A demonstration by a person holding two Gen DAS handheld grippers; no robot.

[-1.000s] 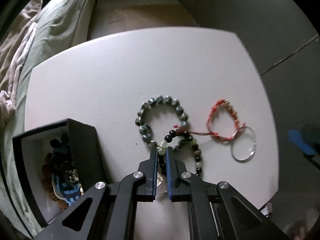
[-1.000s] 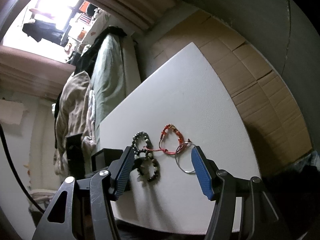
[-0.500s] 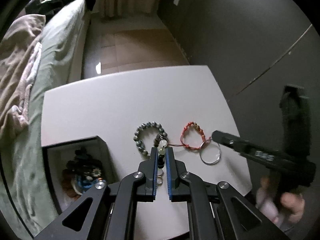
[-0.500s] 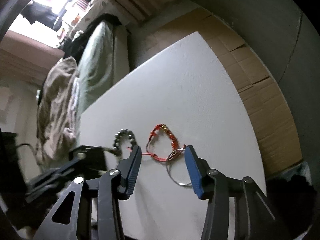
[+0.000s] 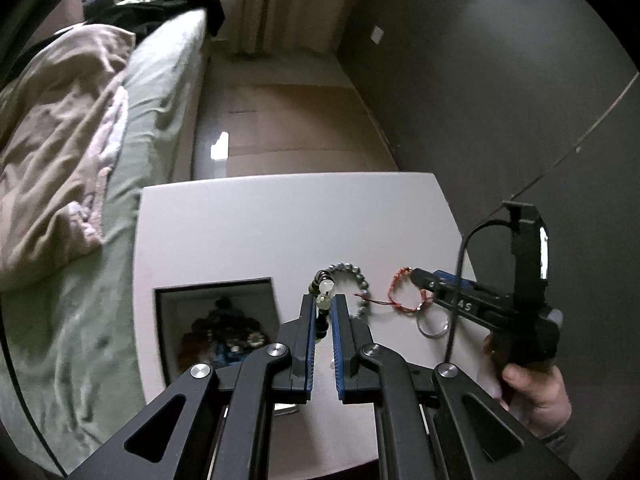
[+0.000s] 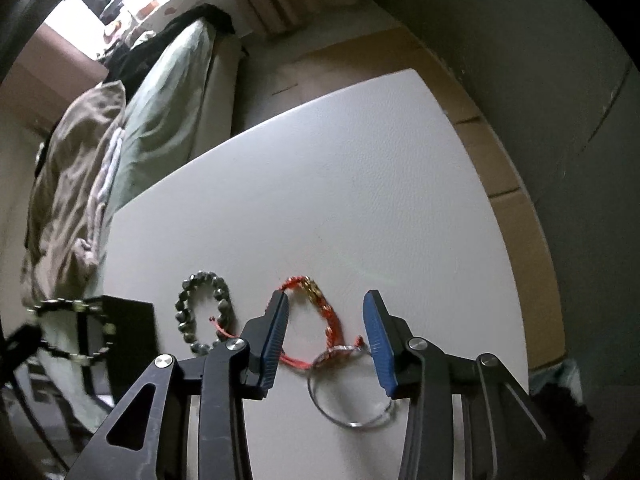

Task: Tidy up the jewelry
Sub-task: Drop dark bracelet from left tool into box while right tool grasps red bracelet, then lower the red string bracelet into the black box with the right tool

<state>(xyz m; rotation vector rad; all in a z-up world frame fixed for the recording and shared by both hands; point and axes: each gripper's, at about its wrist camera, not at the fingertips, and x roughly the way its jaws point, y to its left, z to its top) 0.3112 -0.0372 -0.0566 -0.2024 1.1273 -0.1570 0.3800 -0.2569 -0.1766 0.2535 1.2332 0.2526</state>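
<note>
My left gripper (image 5: 323,307) is shut on a bracelet of dark and pale beads (image 5: 322,300), lifted above the white table (image 5: 260,232); the same bracelet shows hanging at far left in the right wrist view (image 6: 76,328). An open black box (image 5: 216,320) holding several pieces lies just left of it. On the table lie a grey bead bracelet (image 6: 204,312), a red cord bracelet (image 6: 316,320) and a thin silver bangle (image 6: 352,392). My right gripper (image 6: 326,332) is open, with its jaws on either side of the red cord bracelet.
A bed with green sheet and a crumpled beige blanket (image 5: 60,152) runs along the table's left side. A dark wall (image 5: 500,100) stands to the right. The wooden floor (image 5: 288,120) lies beyond the table's far edge.
My left gripper has lifted the dark and pale bead bracelet off the table and risen with it. My right gripper has moved in over the red cord bracelet, jaws narrower.
</note>
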